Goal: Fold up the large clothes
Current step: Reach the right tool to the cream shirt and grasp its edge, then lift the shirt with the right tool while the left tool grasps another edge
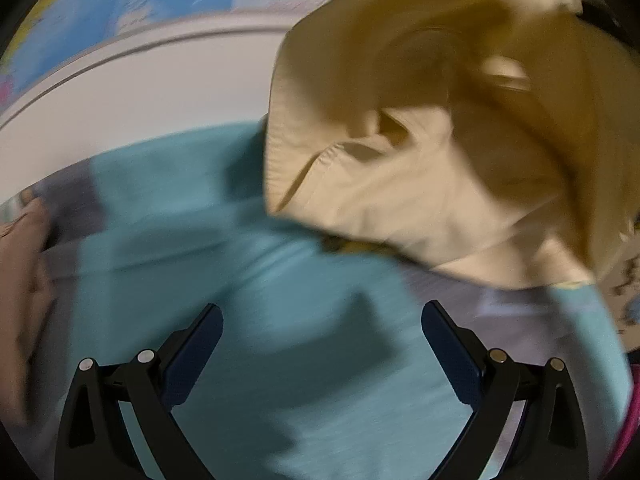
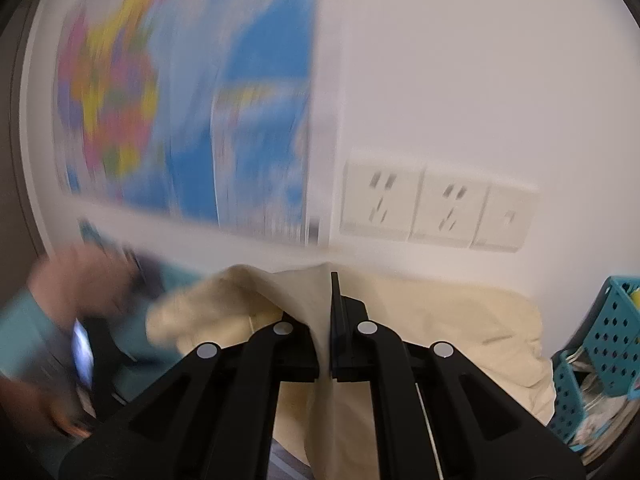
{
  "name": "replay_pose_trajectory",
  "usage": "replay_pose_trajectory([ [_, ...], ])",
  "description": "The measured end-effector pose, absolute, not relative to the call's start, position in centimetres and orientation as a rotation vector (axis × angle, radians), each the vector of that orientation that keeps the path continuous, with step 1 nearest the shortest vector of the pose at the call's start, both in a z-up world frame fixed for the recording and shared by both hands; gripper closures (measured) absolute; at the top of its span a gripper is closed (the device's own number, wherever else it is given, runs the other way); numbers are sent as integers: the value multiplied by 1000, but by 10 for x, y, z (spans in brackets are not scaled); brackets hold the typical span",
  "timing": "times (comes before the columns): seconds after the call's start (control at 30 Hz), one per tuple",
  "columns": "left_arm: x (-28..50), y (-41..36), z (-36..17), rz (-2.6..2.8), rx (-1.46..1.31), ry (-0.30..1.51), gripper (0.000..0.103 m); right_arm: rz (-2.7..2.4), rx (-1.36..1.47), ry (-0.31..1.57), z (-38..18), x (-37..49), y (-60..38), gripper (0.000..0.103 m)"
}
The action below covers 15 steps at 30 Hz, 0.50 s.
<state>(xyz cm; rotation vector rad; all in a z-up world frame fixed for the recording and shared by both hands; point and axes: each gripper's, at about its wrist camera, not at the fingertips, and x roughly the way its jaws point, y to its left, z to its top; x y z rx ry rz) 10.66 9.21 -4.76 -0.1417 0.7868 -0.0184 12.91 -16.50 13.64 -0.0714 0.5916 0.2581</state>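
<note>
Right gripper (image 2: pixel 325 320): its jaws were pinched together on a fold of the cream garment (image 2: pixel 460 320), the cloth running up between the black fingers and draping down below them.

Cream garment: in the left wrist view the cream garment (image 1: pixel 440 184) hung bunched and lifted, above and to the right of the teal garment (image 1: pixel 248 280), its lower edge overlapping that garment's upper right part.

Left gripper (image 1: pixel 322 352): its jaws stood wide apart over the teal garment, nothing between the fingers; whether the tips touched the cloth could not be told through the blur.

Teal garment: it lay spread flat, filling the middle and lower part of the left wrist view.

Wall map (image 2: pixel 180 92): a colourful map hung on the white wall behind the teal garment, blurred by motion.

Wall sockets (image 2: pixel 436 204): a row of white sockets sat on the wall to the right of the map, above the cream garment.

Teal basket (image 2: pixel 600 344): a perforated basket stood to the right of the cream garment.

Person's hand (image 2: pixel 80 276): a blurred hand with a teal sleeve showed to the left of the cream garment.
</note>
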Motion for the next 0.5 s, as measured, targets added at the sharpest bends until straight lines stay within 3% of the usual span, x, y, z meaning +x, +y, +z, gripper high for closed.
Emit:
replay_pose_trajectory([
  [0.17, 109, 76, -33, -157, -116, 649, 7, 258, -14, 498, 198, 125, -194, 100],
  [0.43, 127, 15, -31, -278, 11, 544, 8, 269, 48, 478, 217, 112, -220, 100],
  [0.47, 133, 13, -31, -276, 12, 541, 23, 261, 50, 477, 216, 110, -220, 100],
  [0.5, 139, 11, -31, -269, 15, 542, 52, 260, 54, 476, 218, 108, -224, 100],
])
